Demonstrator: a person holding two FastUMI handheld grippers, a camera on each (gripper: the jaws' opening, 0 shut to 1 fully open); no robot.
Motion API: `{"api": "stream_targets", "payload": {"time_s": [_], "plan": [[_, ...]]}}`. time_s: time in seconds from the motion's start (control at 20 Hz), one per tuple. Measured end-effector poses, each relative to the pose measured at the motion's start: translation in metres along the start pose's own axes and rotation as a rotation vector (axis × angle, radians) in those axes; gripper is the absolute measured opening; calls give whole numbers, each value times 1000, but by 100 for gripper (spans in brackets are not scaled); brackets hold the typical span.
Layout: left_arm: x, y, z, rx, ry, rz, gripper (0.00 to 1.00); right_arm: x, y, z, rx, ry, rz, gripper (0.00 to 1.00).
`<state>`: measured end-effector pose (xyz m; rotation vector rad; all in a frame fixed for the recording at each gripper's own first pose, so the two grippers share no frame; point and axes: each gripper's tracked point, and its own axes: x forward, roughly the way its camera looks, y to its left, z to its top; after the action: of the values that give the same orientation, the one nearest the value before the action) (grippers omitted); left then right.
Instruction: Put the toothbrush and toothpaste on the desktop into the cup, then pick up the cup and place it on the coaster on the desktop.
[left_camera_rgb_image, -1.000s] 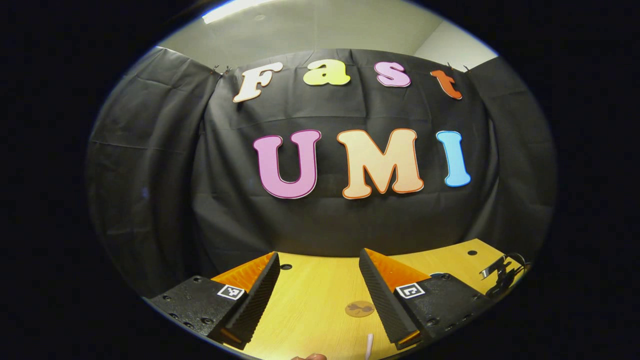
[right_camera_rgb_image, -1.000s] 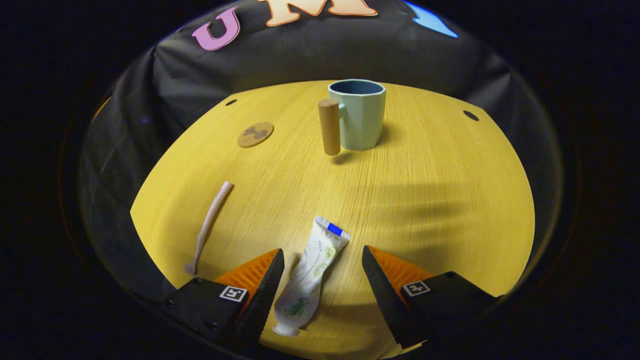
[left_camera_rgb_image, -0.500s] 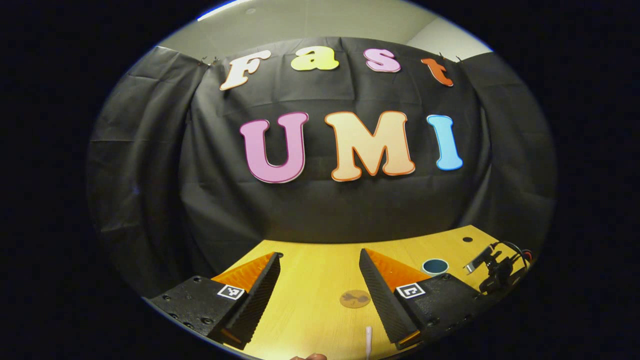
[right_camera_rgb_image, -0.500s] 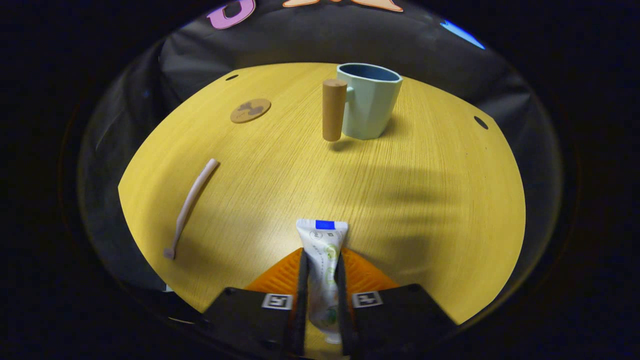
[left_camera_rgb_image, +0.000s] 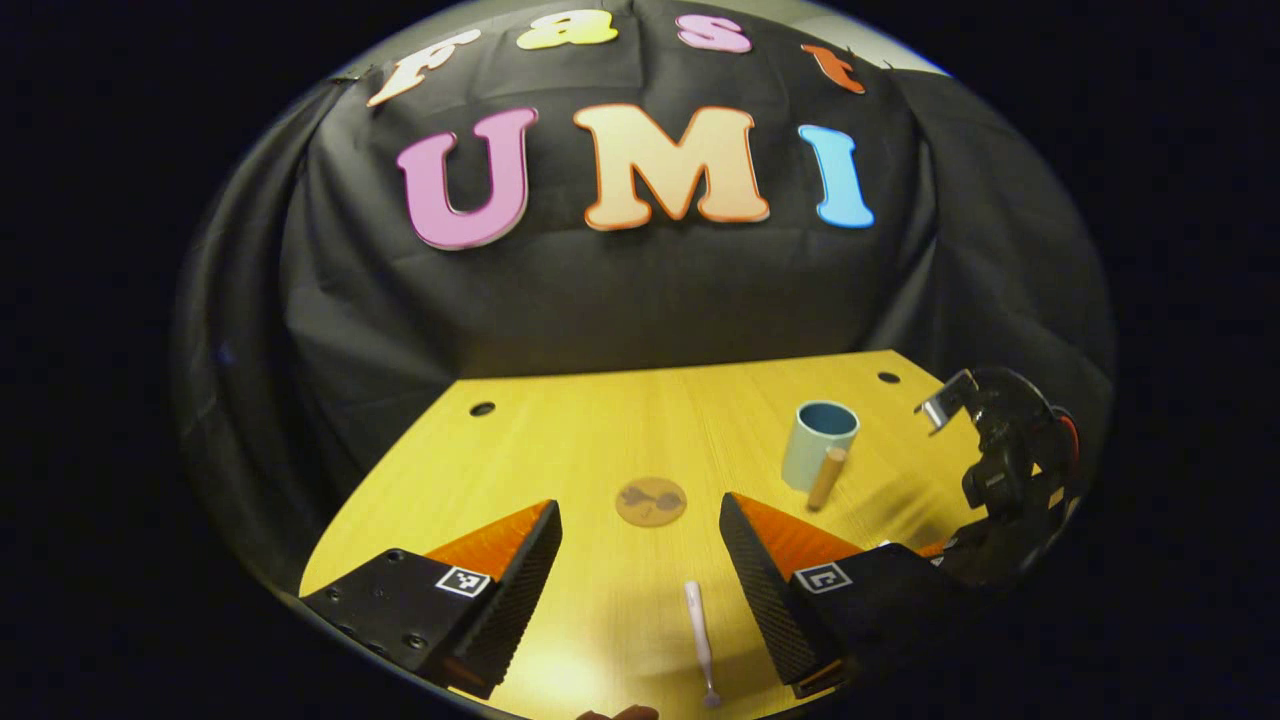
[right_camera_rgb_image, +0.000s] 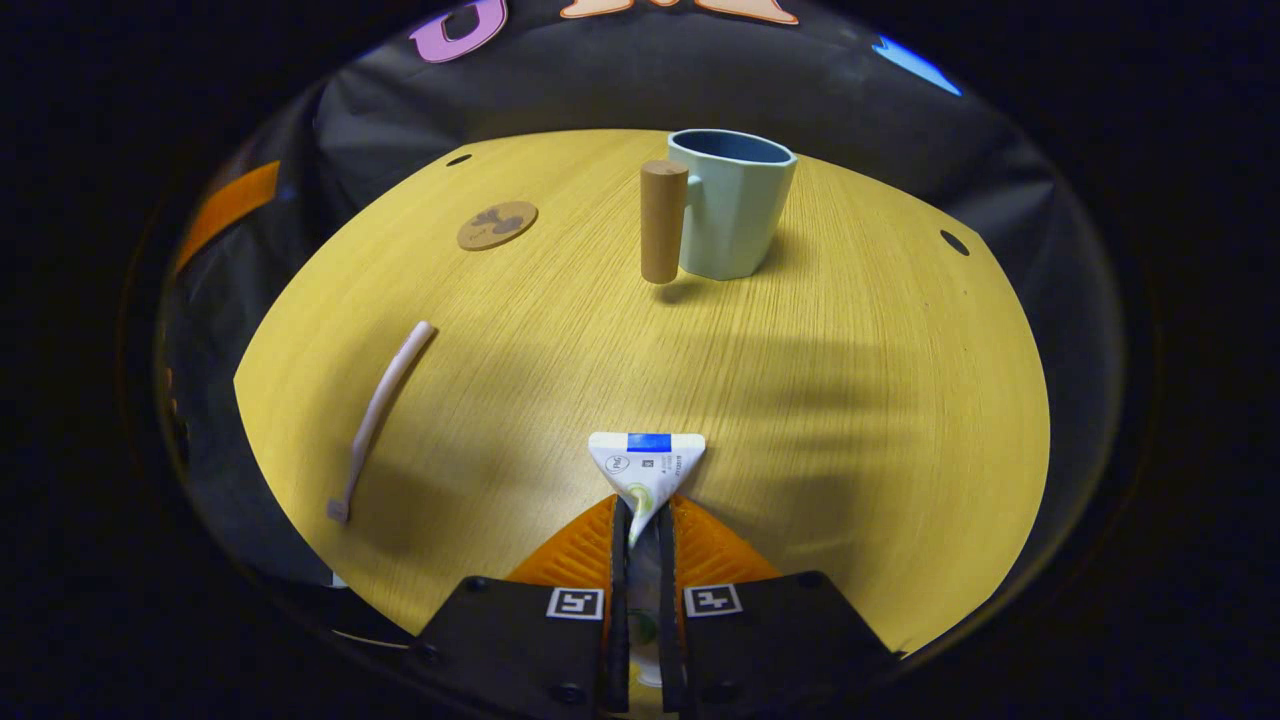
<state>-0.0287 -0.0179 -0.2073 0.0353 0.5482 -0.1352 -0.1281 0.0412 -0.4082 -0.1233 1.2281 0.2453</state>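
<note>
In the right gripper view my right gripper (right_camera_rgb_image: 642, 525) is shut on the white toothpaste tube (right_camera_rgb_image: 647, 468), whose flat crimped end sticks out ahead of the fingers. The pale pink toothbrush (right_camera_rgb_image: 382, 408) lies on the yellow desktop (right_camera_rgb_image: 850, 400) to the left. Farther off stands the pale green cup (right_camera_rgb_image: 733, 205) with a wooden handle, and left of it lies the round cork coaster (right_camera_rgb_image: 497, 225). In the left gripper view my left gripper (left_camera_rgb_image: 640, 555) is open above the desktop, the toothbrush (left_camera_rgb_image: 698, 634) between its fingers, with the coaster (left_camera_rgb_image: 650, 501) and the cup (left_camera_rgb_image: 818, 445) ahead.
The right gripper and the hand holding it (left_camera_rgb_image: 1005, 470) appear at the right edge of the left gripper view. Small dark holes (left_camera_rgb_image: 482, 408) mark the desktop's far corners. The black cloth wall (left_camera_rgb_image: 620, 290) closes off the back of the desk.
The right gripper's fingers have pressed closer together on the toothpaste tube, flattening it. The left gripper's view has tilted down, bringing the toothbrush, coaster and cup into sight.
</note>
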Motion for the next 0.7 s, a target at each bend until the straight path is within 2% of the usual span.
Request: {"api": "stream_targets", "payload": {"time_s": [0.3, 0.5, 0.7], "plan": [[21, -17, -54, -34, 184, -56, 94, 0, 0, 0, -4, -10, 0, 15], [29, -27, -94, -82, 350, -108, 94, 0, 0, 1, -1, -13, 2, 15], [33, -32, -125, -102, 469, -111, 95, -1, 0, 1, 6, -20, 4, 15]]}}
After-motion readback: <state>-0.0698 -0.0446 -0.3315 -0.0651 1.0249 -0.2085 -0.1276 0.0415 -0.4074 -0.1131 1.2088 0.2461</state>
